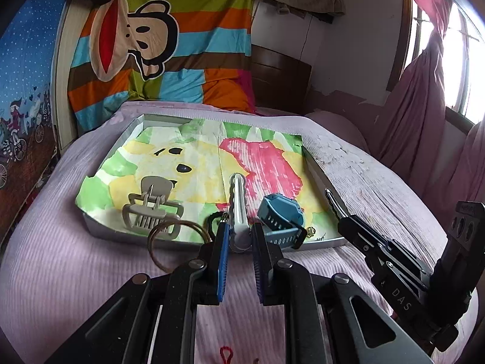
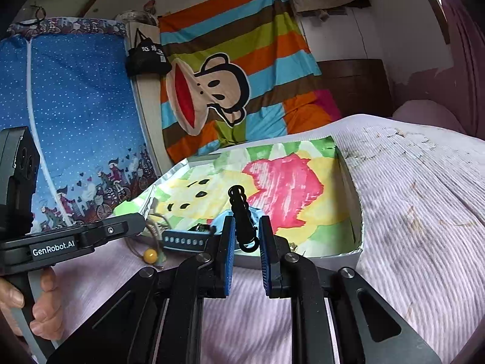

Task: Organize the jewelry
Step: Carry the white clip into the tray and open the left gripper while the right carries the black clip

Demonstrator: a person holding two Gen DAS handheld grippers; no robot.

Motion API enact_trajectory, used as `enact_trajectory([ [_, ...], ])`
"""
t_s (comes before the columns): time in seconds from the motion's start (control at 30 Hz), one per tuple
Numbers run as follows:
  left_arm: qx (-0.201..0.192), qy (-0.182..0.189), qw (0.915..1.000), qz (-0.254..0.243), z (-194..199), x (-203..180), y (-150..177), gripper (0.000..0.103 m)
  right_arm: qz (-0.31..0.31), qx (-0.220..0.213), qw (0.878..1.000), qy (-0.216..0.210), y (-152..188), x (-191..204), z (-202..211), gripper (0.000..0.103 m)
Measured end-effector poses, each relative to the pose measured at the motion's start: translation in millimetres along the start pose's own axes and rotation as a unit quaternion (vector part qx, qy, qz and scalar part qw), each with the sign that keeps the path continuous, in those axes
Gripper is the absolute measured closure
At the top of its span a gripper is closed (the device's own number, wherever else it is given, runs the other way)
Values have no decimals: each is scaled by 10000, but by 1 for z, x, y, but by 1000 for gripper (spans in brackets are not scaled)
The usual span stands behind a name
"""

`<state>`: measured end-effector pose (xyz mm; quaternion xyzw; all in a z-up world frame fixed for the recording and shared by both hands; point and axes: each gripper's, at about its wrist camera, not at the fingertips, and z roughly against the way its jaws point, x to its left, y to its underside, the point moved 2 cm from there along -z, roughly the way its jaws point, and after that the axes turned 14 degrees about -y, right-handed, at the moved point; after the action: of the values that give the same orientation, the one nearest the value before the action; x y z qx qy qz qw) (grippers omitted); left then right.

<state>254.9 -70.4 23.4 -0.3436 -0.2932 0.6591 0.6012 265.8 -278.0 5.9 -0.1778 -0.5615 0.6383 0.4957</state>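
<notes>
bed covered in a pale lilac ribbed bedspread (image 1: 379, 182), lying under everything else and filling the foreground of both views.

striped multicolour cloth printed with a cartoon monkey face (image 1: 157, 45), hanging at the far end of the bed.

shallow white rectangular tray (image 1: 100, 227), sitting on the bedspread and lined with a crumpled paper painted in green, yellow and pink (image 1: 263, 163).

left gripper (image 1: 239, 239), black with blue ribbed pads, clamping together on a white elongated hair clip (image 1: 238, 200) that is sticking forward over the tray's near edge.

right gripper (image 2: 247, 242), same build, pinching a black wavy-edged hair clip (image 2: 241, 209) that is pointing up and away over the tray.

beige plastic claw hair clip (image 1: 151, 209), resting on the lining at the tray's near left corner.

blue wristwatch with a perforated rubber strap (image 1: 283, 220), lying on the lining at the near edge, just right of the left gripper.

bronze-coloured thin ring bangles (image 1: 175, 236), overlapping the tray's near rim beside the claw clip.

small yellow bead (image 2: 150, 255), lying on the bedspread in front of the tray.
</notes>
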Motion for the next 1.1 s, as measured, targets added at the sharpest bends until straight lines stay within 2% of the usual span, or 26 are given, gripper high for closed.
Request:
enact_trajectory([
  [0.2,288,-105,9995,-99,-29,-13,-11,89,-367,231,9985,336,-9,-29,-20,89],
  [0.47,816,-268,9959,-270,-55,-22,-9,89,-629,821,9937,423,-3,-47,-47,89],
  [0.67,1011,-284,9941,-255,-62,-19,-7,89,-593,1187,9901,450,1,-48,-62,89],
  [0.77,1017,-201,9944,-209,-62,-19,-6,89,-554,1252,9896,450,1,-47,-64,89],
  [0.93,799,7,9968,-62,-56,-15,-1,88,-532,1193,9905,424,3,-46,-59,89],
  [1.1,548,-11,9985,-52,-48,-15,1,79,-445,1000,9933,379,4,-44,-51,88],
])
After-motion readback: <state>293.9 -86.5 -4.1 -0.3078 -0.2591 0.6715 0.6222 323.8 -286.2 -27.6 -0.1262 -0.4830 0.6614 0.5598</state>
